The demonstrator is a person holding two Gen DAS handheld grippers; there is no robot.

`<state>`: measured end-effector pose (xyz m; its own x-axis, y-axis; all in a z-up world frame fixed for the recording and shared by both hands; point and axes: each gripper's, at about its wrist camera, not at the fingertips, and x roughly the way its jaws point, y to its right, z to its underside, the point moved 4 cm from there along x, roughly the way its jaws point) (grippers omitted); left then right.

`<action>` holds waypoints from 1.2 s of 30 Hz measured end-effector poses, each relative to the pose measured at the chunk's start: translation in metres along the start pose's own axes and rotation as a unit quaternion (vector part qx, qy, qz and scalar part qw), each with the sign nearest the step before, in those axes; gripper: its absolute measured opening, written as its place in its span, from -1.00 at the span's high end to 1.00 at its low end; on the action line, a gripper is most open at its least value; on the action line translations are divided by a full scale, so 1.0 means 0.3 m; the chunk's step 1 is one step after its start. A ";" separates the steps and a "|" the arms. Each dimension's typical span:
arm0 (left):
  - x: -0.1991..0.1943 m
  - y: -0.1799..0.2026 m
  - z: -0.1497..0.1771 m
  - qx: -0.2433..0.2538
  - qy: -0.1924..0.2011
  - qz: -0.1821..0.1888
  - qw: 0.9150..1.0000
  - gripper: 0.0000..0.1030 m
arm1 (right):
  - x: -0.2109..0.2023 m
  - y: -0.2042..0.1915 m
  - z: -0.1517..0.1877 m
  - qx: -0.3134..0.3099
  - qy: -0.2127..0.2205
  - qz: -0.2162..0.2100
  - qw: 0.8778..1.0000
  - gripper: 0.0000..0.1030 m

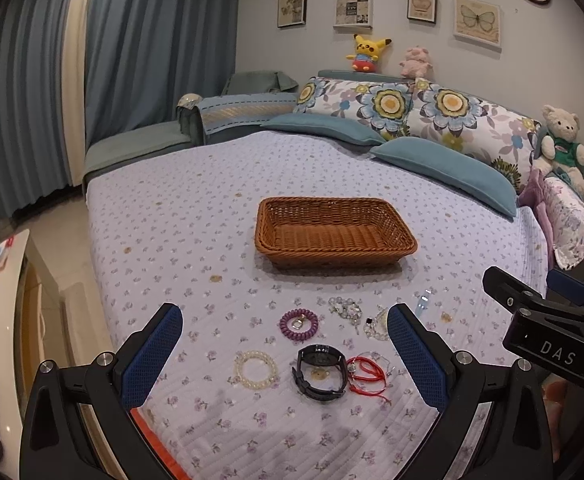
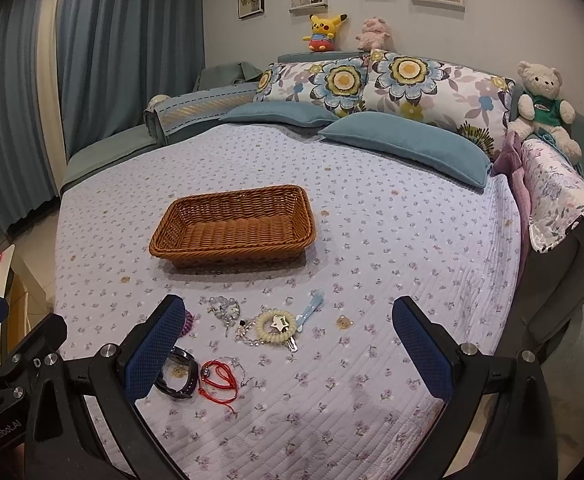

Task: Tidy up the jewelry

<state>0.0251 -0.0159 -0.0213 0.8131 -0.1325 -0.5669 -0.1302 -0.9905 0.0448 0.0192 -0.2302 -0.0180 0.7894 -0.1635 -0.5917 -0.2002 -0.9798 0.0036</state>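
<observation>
**Both claws wide apart above the jewelry, gripping nothing**

The left gripper [image 1: 284, 354] hangs over the near edge of the bedspread [image 1: 172, 208] with its blue-padded fingers [image 1: 152, 360] spread far apart, touching nothing. Between them, from 9 o'clock toward 3 o'clock, lie a cream bead bracelet [image 1: 255, 369], a purple coil hair tie [image 1: 299, 324] at 11 o'clock, a black watch [image 1: 319, 372] at centre, and a red cord bracelet [image 1: 365, 374] just beside the watch. A clear bead strand [image 1: 345, 308] sits at 1 o'clock. The wicker basket [image 1: 335, 232] stands at 12 o'clock, farther up the bed, well apart from the pieces, with nothing visible inside.

The right gripper [image 2: 290, 354] is likewise fully spread and holds nothing. Its left finger [image 2: 156, 354] partly hides the watch [image 2: 180, 372] at 8 o'clock; I cannot tell whether they touch. The red cord [image 2: 218, 376] lies just right of the watch. At 12 o'clock between the fingers rests a cream coil tie with a star charm [image 2: 276, 326], a pale blue clip [image 2: 311, 306] leaning beside it at 1 o'clock. The basket [image 2: 232, 228] sits at 11 o'clock.
</observation>
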 end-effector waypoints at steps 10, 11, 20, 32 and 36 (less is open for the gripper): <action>0.016 -0.008 0.005 -0.009 -0.007 0.004 1.000 -0.98 | 0.000 0.004 0.003 -0.005 0.001 0.004 1.000 -1.00; 0.017 -0.010 0.005 -0.010 -0.008 0.004 1.000 -0.98 | 0.000 0.004 0.001 -0.004 -0.001 0.004 1.000 -1.00; 0.030 -0.026 0.011 -0.016 -0.012 0.002 1.000 -0.98 | 0.012 0.006 0.006 -0.004 -0.006 0.001 1.000 -1.00; 0.113 -0.146 0.059 -0.044 -0.036 -0.002 0.998 -0.98 | 0.059 0.004 0.034 -0.034 0.009 0.008 0.999 -1.00; 0.161 -0.240 0.095 -0.064 -0.046 0.008 0.997 -0.98 | 0.108 0.028 0.061 -0.048 0.014 -0.004 0.999 -1.00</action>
<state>0.0576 0.0500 -0.0754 0.7547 -0.1499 -0.6387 -0.0640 -0.9857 0.1557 0.0325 -0.2415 -0.0518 0.8075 -0.1574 -0.5685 -0.1386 -0.9874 0.0765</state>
